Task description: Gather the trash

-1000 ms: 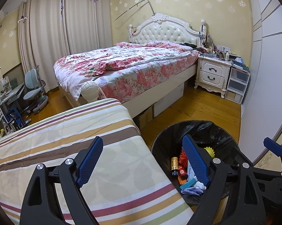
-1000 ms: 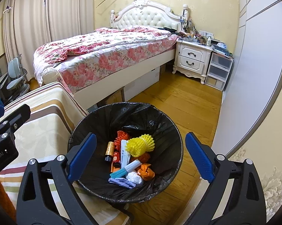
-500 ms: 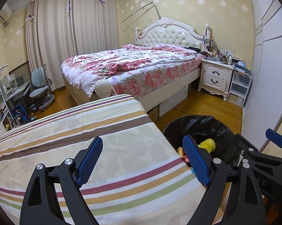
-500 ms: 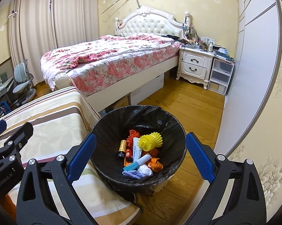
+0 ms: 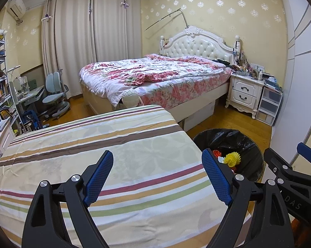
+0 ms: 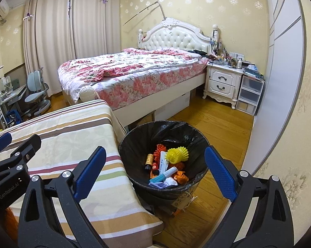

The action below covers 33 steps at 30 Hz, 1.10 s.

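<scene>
Left wrist: striped cloth (image 5: 118, 144) beside bin (image 5: 248, 142), wood floor (image 5: 234, 117).

I see the round black trash bin (image 6: 134, 155) standing on the floor beside the striped table, holding colorful trash (image 6: 167, 165).

My left gripper (image 5: 157, 177) hangs over the near striped-cloth table (image 5: 114, 144); my right gripper (image 6: 153, 173) hangs over the black-lined round trash bin (image 6: 134, 144), just right of that table. In the bin: a yellow spiky ball (image 6: 177, 155) and a small brown bottle (image 6: 148, 161). Floral-quilted bed (image 6: 124, 70) lies beyond; white two-drawer nightstand (image 6: 222, 82) far right.
</scene>
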### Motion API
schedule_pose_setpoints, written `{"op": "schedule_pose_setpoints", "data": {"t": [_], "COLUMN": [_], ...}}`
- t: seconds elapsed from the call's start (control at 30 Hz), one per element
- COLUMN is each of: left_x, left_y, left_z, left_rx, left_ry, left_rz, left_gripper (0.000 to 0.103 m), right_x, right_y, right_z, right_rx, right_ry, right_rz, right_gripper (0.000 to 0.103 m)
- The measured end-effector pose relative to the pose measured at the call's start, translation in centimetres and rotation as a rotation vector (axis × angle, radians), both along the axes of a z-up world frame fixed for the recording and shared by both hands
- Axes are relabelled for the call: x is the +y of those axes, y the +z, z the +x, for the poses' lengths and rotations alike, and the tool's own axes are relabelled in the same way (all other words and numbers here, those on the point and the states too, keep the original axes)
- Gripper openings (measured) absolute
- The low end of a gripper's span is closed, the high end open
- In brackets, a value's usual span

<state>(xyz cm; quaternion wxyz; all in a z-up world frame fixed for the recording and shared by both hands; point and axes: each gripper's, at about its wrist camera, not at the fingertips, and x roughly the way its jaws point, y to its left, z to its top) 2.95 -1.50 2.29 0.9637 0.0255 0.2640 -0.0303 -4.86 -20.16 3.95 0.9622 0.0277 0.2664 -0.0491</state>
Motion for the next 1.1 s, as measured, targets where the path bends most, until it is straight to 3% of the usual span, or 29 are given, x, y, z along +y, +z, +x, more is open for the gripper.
{"op": "schedule_pose_setpoints", "data": {"t": [1.1], "left_x": [0.4], "left_y": [0.0], "left_z": [-0.9], "left_rx": [0.0], "left_ry": [0.001], "left_rz": [-0.007], "left_gripper": [0.085], "right_x": [-0.1], "right_y": [0.4], "right_z": [-1.3], "right_rx": [-0.008], "right_ry": [-0.003], "right_rz": [-0.001], "right_gripper": [0.094]}}
